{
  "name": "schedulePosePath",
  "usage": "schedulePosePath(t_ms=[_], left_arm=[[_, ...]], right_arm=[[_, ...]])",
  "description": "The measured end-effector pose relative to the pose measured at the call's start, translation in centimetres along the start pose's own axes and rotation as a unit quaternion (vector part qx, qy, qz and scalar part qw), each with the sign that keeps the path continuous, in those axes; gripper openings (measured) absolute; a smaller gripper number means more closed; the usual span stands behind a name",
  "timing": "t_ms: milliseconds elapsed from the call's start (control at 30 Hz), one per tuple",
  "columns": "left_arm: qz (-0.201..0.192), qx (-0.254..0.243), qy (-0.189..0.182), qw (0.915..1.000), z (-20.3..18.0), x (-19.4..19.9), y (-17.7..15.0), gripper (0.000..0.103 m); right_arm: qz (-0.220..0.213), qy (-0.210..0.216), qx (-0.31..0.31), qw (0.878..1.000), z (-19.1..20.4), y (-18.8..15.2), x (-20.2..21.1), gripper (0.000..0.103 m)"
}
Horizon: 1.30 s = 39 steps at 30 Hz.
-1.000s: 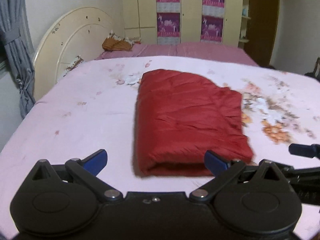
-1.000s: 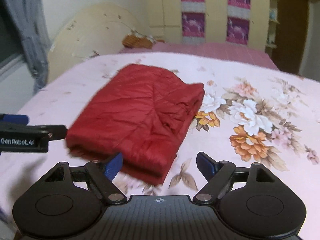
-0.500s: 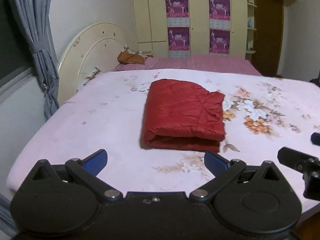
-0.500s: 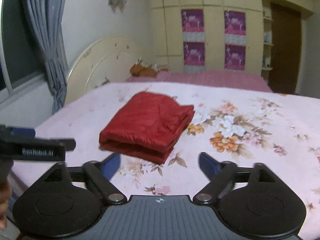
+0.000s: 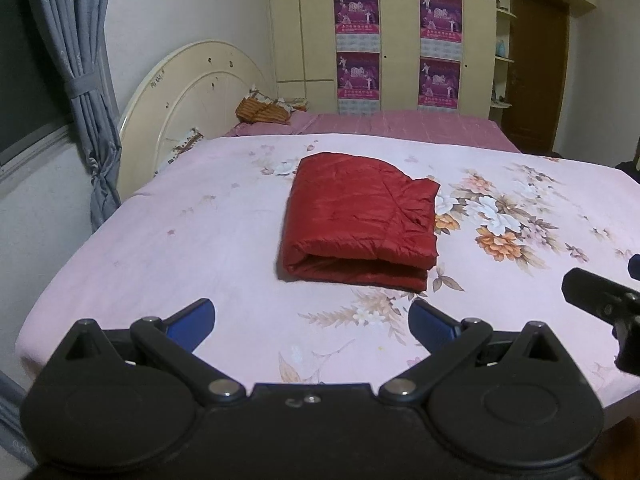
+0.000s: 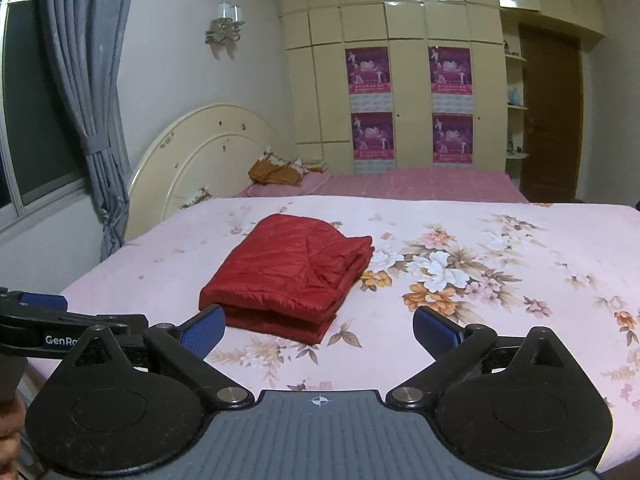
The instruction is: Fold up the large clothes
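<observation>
A red quilted garment (image 5: 360,220) lies folded into a thick rectangle on the pink floral bed sheet (image 5: 180,248); it also shows in the right wrist view (image 6: 288,276). My left gripper (image 5: 312,320) is open and empty, held back from the garment above the bed's near edge. My right gripper (image 6: 320,332) is open and empty, also back from the garment. The right gripper's body shows at the right edge of the left wrist view (image 5: 600,300). The left gripper's body shows at the left edge of the right wrist view (image 6: 60,332).
A cream round headboard (image 5: 192,92) stands at the left, with a grey curtain (image 5: 80,80) and window beside it. A second bed with a pink cover (image 5: 400,128) and an orange cushion (image 5: 264,110) lies behind. Cream wardrobes (image 5: 400,40) and a brown door (image 5: 536,72) line the back wall.
Both grippers have drawn back and risen away from the folded red garment, which now looks smaller and farther. The garment stays folded on the bed.
</observation>
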<state>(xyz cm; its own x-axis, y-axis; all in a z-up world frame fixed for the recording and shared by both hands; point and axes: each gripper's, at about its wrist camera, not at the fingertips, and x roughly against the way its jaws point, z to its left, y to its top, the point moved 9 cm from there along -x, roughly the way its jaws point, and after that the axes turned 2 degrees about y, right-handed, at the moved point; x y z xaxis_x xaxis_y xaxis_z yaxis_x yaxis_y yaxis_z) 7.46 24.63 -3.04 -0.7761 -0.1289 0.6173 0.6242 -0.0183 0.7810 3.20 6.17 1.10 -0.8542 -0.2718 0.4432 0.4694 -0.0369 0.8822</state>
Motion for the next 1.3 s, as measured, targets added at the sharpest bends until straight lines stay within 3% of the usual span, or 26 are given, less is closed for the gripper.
schedulePosePath(t_ms=[1300], left_arm=[[0.019,0.007,-0.010,0.9997,0.6,-1.2,0.0,0.103]], right_arm=[[0.018,0.003,-0.005,1.000,0.6,-0.2,-1.9,0.099]])
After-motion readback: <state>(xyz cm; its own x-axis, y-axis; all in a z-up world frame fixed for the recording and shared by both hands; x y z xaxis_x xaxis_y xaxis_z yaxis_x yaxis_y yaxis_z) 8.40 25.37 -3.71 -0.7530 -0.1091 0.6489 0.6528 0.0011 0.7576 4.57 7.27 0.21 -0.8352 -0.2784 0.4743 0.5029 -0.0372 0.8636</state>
